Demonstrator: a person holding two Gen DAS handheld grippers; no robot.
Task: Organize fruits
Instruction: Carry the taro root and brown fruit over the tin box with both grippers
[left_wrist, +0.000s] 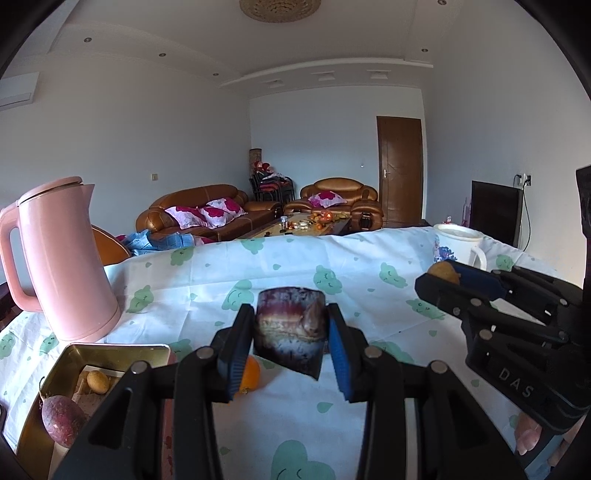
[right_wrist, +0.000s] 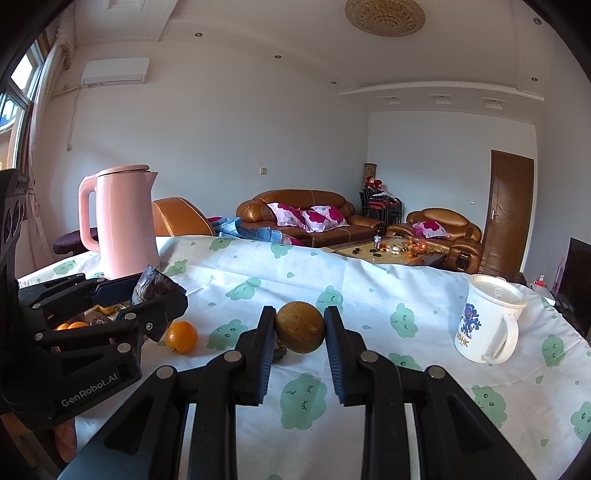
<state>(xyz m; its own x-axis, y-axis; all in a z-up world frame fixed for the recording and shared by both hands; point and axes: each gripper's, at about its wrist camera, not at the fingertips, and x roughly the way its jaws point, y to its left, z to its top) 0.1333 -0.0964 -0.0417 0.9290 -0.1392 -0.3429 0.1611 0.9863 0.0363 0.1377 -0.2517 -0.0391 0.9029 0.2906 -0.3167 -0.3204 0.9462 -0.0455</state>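
My left gripper (left_wrist: 290, 328) is shut on a dark printed snack packet (left_wrist: 290, 330) and holds it above the table; it also shows in the right wrist view (right_wrist: 157, 286). My right gripper (right_wrist: 300, 326) is shut on a round brown fruit (right_wrist: 300, 326), lifted over the cloth; it shows at the right of the left wrist view (left_wrist: 443, 273). An orange (right_wrist: 181, 336) lies on the cloth, partly hidden behind my left finger (left_wrist: 251, 376). A gold tin box (left_wrist: 66, 365) at the lower left holds a small brown fruit (left_wrist: 98, 381); a purple passion fruit (left_wrist: 61, 421) rests at its near edge.
A pink kettle (left_wrist: 66, 258) stands at the back left, close to the tin. A white lidded mug (right_wrist: 487, 319) stands at the right. A small dark object (right_wrist: 279, 350) lies under my right gripper. The white cloth with green prints (right_wrist: 369, 295) covers the table.
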